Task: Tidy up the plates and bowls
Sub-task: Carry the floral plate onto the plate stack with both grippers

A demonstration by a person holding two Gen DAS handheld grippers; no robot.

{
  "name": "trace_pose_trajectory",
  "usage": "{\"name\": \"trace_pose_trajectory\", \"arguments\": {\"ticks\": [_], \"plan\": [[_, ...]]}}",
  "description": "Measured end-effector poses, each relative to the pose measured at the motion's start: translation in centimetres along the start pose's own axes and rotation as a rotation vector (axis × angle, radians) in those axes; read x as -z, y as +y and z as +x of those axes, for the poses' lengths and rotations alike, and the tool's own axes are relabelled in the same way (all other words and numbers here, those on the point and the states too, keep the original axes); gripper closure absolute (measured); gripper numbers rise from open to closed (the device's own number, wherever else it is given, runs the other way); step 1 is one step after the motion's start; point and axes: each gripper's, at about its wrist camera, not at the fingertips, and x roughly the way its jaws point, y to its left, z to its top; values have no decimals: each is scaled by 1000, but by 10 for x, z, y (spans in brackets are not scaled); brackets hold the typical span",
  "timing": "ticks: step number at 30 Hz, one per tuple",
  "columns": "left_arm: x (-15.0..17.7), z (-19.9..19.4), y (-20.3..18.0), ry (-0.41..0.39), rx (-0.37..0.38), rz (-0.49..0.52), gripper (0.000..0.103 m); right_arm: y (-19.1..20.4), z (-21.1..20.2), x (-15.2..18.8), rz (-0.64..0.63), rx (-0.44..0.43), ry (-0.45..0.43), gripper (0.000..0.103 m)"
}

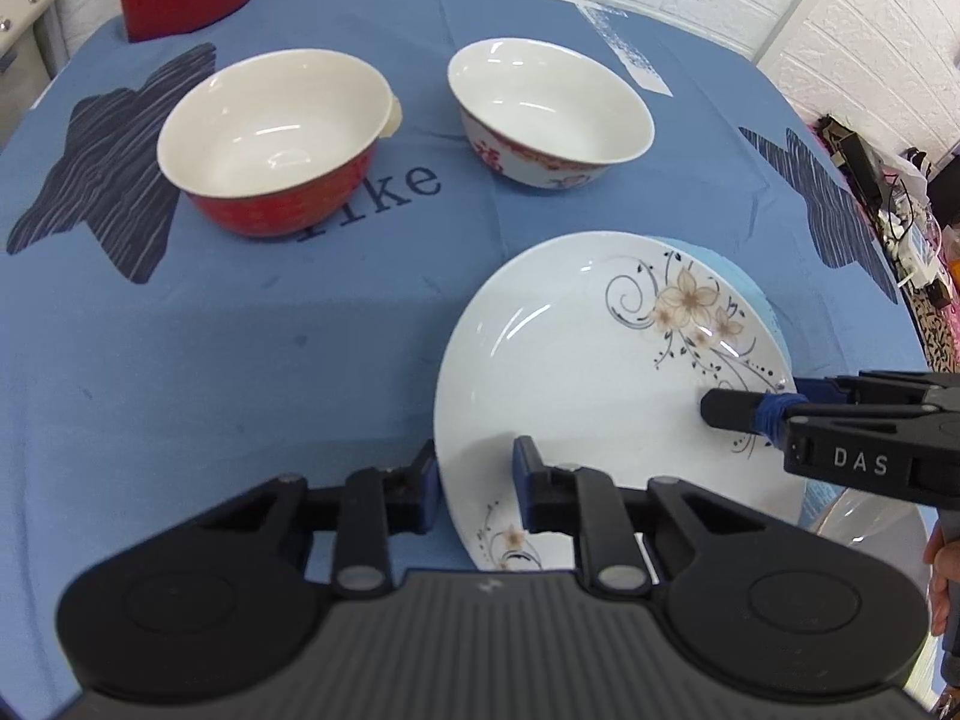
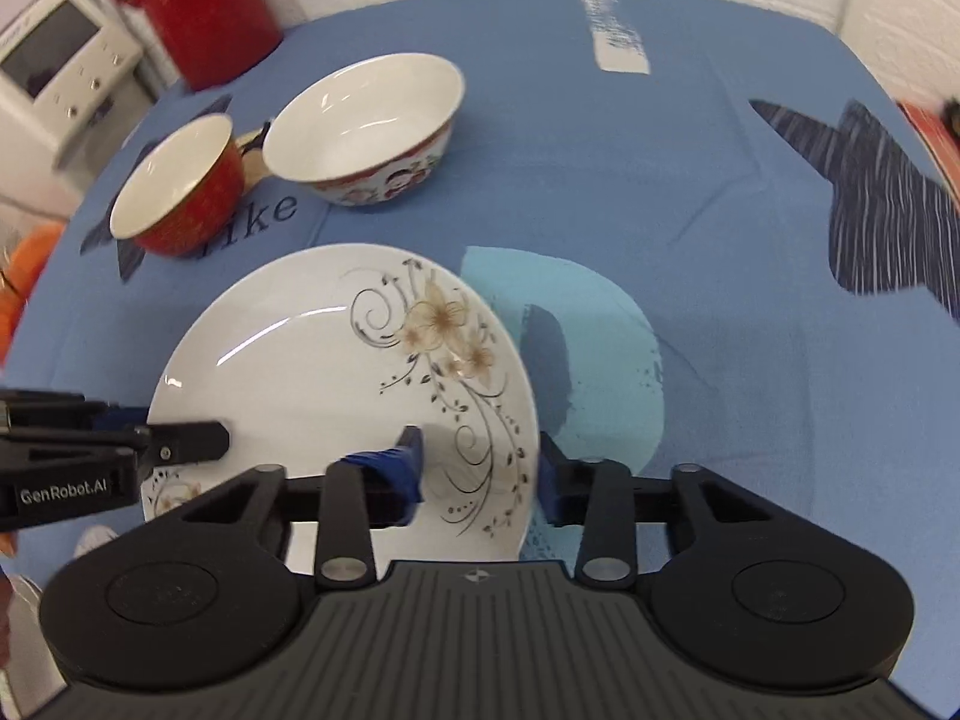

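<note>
The floral plate (image 1: 570, 372) sits low on the blue tablecloth (image 1: 240, 360), pinched on both sides: left gripper (image 1: 474, 489) clamps its rim at seven o'clock, right gripper (image 2: 480, 471) at four. Up at eleven, the red bowl (image 1: 270, 144); at twelve, the white bowl (image 1: 549, 111), both upright.

The plate (image 1: 576, 372) and both bowls, the red bowl (image 1: 270, 144) and the white bowl (image 1: 549, 114), look like glossy glazed ceramic with bright reflections. The blue tablecloth (image 1: 240, 360) is matt woven cloth. The red jug (image 2: 198, 6) shines like smooth enamel or plastic.
</note>
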Motion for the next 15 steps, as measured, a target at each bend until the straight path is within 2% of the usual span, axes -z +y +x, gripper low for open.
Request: {"name": "trace_pose_trajectory", "arguments": {"ticks": [3,6,10,15], "plan": [[-1,-7,7,-16,-24,-3,86,5,-1,3,10,-10,5,82],[-4,-18,16,-21,-29,-9,86,7,-2,3,61,-60,0,82],[-8,-34,28,-23,-32,-30,86,24,-8,-4,56,-83,-23,81],[5,-70,35,-54,-41,-30,86,42,-21,-8,50,-105,-47,79]]}}
